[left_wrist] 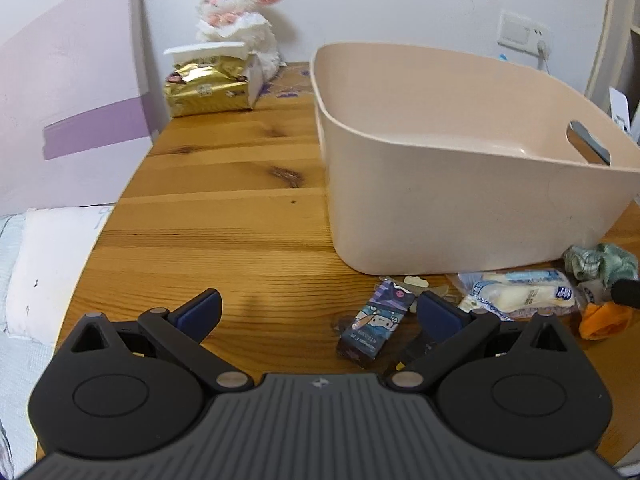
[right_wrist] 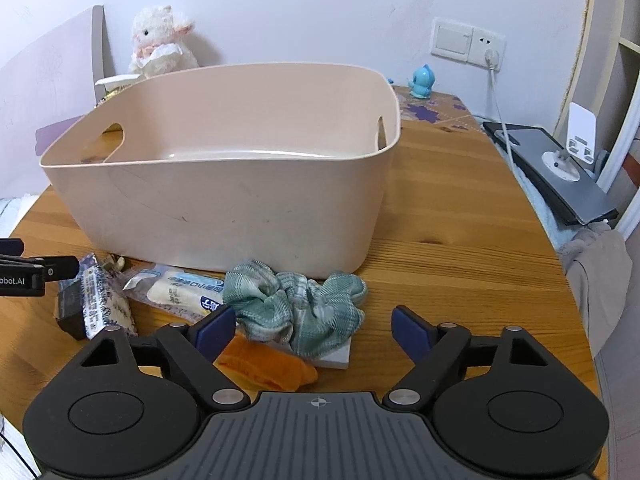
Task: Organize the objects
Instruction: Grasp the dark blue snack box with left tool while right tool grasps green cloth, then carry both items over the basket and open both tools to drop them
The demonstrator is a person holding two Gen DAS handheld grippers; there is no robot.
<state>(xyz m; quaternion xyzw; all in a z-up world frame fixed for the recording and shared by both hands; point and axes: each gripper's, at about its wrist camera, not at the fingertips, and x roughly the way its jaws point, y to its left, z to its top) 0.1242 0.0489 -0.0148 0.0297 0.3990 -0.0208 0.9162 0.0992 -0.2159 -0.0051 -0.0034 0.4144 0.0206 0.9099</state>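
A beige plastic bin (left_wrist: 460, 200) with cut-out handles stands empty on the wooden table; it also shows in the right wrist view (right_wrist: 224, 208). In front of it lie a small dark cartoon box (left_wrist: 374, 326), a wrapped bread snack (left_wrist: 520, 292) (right_wrist: 180, 292), a green checked cloth (right_wrist: 296, 308) (left_wrist: 600, 264) and an orange item (right_wrist: 268, 368) (left_wrist: 604, 320). My left gripper (left_wrist: 318, 312) is open low over the table, its right finger beside the cartoon box. My right gripper (right_wrist: 312, 330) is open, hovering over the green cloth and orange item.
A white plush toy (left_wrist: 240, 12) and a gold packet (left_wrist: 208, 84) sit at the table's far left. A blue figurine (right_wrist: 420, 82), a wall socket with cable (right_wrist: 492, 60) and a grey stand (right_wrist: 560, 172) are at the right. A bed (left_wrist: 40, 272) lies left of the table.
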